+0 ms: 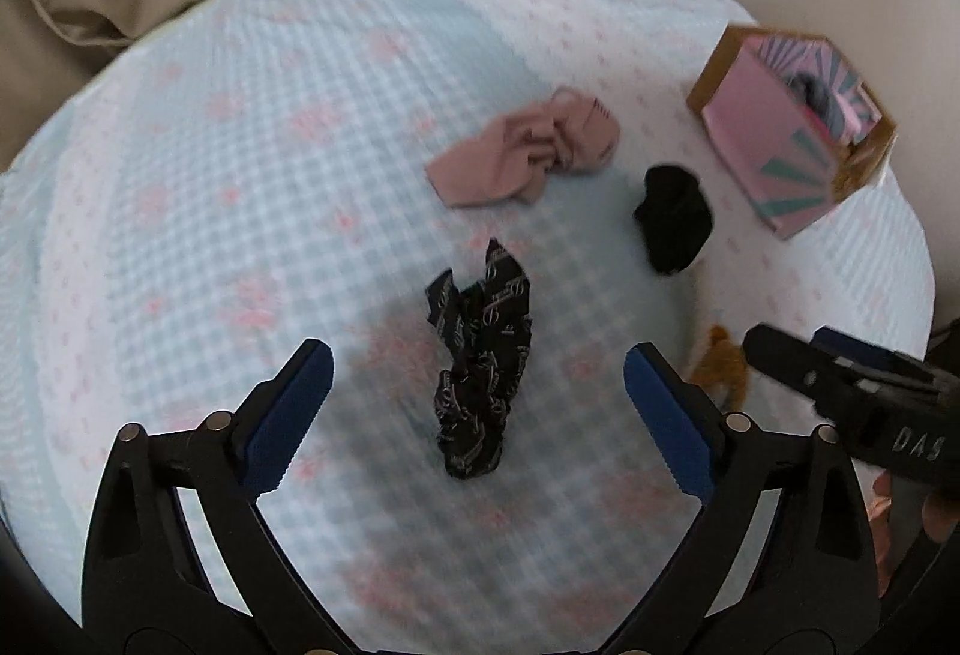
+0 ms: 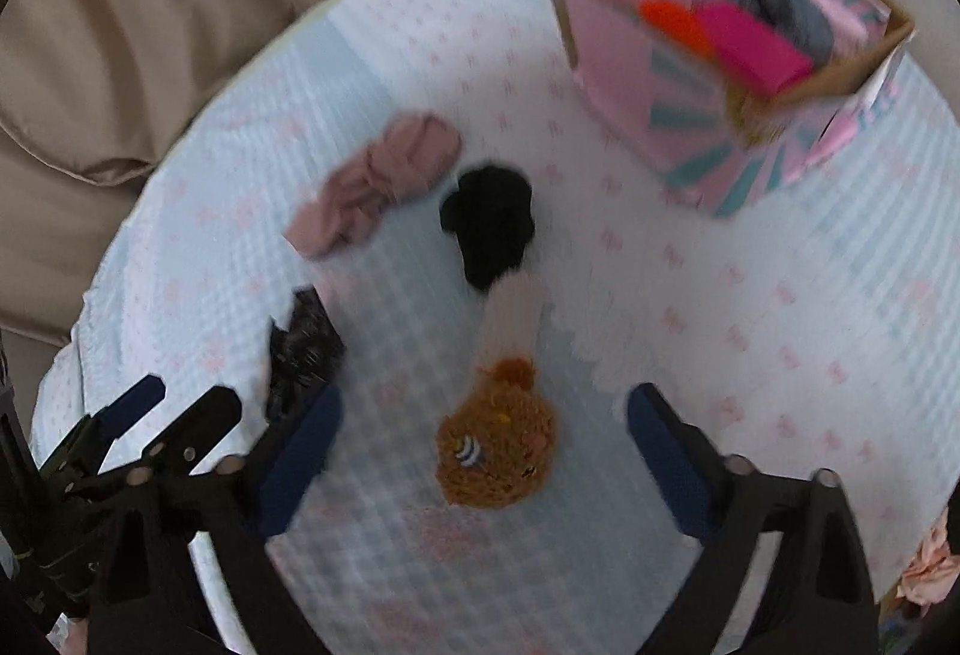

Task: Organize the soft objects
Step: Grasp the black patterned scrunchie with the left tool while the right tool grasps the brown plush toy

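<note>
A black patterned cloth lies crumpled on the bedspread between the open fingers of my left gripper. A pink cloth and a plain black cloth lie farther off. In the right wrist view a brown knitted soft toy with a white part lies between the open fingers of my right gripper. The pink cloth, the black cloth and the patterned cloth show there too. A pink cardboard box holds orange, magenta and grey items.
The light blue and pink bedspread covers a rounded surface. Beige cushions lie behind it. The box stands at the far right. The right gripper body shows at the right of the left wrist view.
</note>
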The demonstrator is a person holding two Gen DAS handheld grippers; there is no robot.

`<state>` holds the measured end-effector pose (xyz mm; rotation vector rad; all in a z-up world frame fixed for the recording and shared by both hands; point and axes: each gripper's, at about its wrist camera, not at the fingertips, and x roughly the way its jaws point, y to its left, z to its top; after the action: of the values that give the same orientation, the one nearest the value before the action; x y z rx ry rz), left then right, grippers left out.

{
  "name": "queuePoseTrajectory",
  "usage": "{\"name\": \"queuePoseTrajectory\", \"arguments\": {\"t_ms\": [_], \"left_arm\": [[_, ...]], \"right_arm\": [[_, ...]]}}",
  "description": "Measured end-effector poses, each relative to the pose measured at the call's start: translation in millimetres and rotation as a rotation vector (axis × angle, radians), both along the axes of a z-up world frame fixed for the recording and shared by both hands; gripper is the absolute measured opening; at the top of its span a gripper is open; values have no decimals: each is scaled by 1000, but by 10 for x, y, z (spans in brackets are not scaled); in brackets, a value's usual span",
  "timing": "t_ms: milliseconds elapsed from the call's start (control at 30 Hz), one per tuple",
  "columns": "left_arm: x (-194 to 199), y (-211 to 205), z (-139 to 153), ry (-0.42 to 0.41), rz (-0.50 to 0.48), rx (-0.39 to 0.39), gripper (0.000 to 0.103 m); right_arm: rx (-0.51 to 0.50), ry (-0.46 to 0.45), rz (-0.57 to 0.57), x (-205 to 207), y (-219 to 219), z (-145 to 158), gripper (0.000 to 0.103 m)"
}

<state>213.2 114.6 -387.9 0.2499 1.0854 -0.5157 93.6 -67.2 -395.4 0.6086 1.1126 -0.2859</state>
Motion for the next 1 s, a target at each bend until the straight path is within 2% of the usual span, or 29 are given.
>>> {"name": "queuePoseTrajectory", "arguments": {"t_ms": [167, 333, 400, 467, 533, 700, 1000], "left_arm": [[123, -54, -431, 37, -15, 14, 82], [204, -89, -749, 83, -32, 23, 70], [211, -109, -833, 99, -41, 23, 55], [219, -152, -933, 126, -47, 36, 49], [213, -192, -993, 129, -45, 65, 37], [230, -223, -997, 120, -41, 59, 34], [233, -171, -856, 113, -30, 45, 34]], "right_arm": [[42, 33, -26, 49, 61, -355, 85], [79, 62, -52, 70, 92, -564, 66], [75, 78, -60, 63, 98, -614, 54], [43, 91, -53, 73, 116, -634, 49], [35, 90, -52, 82, 121, -626, 48], [15, 89, -25, 106, 140, -585, 43], [24, 88, -19, 103, 119, -551, 41]]}}
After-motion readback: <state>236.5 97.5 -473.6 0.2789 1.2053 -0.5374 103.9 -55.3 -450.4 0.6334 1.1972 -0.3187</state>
